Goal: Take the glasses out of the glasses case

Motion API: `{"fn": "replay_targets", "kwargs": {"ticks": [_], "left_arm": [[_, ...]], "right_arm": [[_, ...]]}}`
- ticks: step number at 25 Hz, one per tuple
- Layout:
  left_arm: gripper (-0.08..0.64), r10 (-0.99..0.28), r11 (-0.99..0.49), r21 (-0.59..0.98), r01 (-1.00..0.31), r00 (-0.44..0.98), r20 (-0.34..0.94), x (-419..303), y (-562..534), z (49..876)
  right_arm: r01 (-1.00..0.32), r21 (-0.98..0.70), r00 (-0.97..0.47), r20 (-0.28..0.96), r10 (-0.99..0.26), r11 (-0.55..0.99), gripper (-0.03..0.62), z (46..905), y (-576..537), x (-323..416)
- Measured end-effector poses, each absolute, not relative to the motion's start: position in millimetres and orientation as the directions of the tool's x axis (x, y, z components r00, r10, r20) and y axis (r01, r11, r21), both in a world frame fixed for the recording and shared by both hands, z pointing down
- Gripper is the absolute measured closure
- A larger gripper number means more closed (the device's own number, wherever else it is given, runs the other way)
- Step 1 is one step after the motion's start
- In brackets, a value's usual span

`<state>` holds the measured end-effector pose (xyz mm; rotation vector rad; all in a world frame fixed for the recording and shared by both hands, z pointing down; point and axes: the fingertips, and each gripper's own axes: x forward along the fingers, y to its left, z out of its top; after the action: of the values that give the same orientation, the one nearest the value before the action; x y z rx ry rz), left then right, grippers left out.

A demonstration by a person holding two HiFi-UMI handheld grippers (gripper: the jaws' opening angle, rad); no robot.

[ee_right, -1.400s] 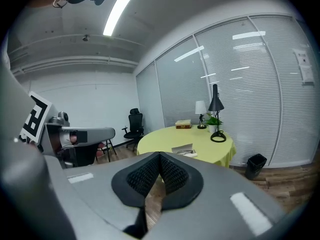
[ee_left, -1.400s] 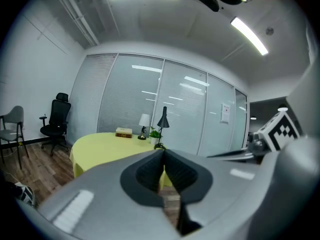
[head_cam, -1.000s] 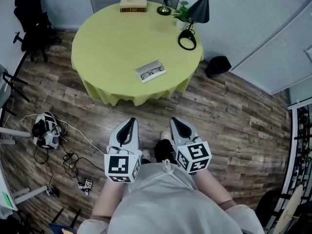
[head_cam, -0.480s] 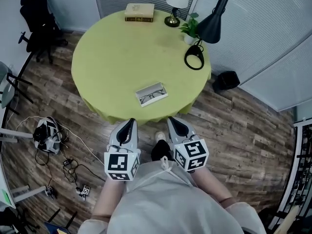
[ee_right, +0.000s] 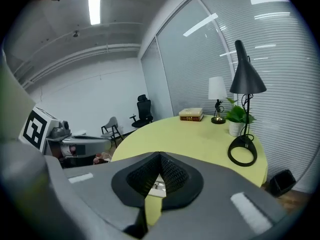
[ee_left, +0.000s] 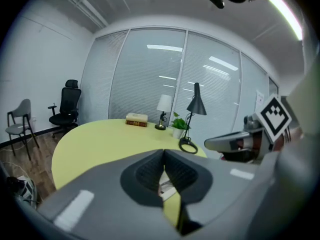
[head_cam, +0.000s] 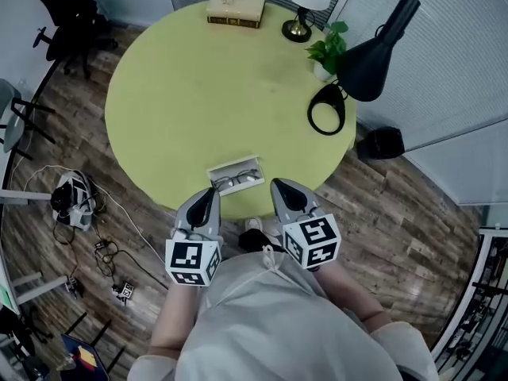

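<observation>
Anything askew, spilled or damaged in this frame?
Nothing damaged or spilled. The glasses case lies open, slightly askew, near the front edge of the table, with the glasses inside. The left gripper and right gripper are shut and empty.

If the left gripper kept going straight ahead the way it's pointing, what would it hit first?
Probably the open glasses case, lying near the edge of the table just ahead of the left gripper; height is hard to judge.

Matt yellow tablecloth (head_cam: 175, 94), wood-plank floor (head_cam: 397, 213), matt grey plastic left tongs (head_cam: 209, 198)
</observation>
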<state>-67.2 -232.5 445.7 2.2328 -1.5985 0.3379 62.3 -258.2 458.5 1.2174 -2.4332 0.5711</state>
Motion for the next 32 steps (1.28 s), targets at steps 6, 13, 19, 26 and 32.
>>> {"fn": "replay_targets", "kwargs": {"ticks": [6,13,19,26,32], "left_arm": [[0.554,-0.845,-0.248,0.126,-0.961,0.278,0.456,-61,-256,478],[0.554,-0.78,-0.345,0.032,-0.938,0.305,0.547,-59,-264,521],[0.516,-0.66,-0.456,0.036,-0.889,0.365,0.656,-51,-273,566],[0.479,-0.508,-0.66,-0.062,-0.749,0.385,0.77,-33,-283,610],[0.474,-0.398,-0.75,-0.047,-0.66,0.394,0.829,-21,-292,630]], "right_arm": [[-0.766,-0.222,-0.614,0.532,-0.583,0.604,0.592,493,-289,59],[-0.737,-0.261,-0.631,0.596,-0.497,0.623,0.592,531,-294,48],[-0.741,-0.278,-0.616,0.643,-0.454,0.611,0.592,556,-294,43],[-0.76,-0.301,-0.594,0.68,-0.43,0.575,0.592,580,-294,46],[-0.771,-0.308,-0.581,0.699,-0.417,0.557,0.592,596,-296,50]]}}
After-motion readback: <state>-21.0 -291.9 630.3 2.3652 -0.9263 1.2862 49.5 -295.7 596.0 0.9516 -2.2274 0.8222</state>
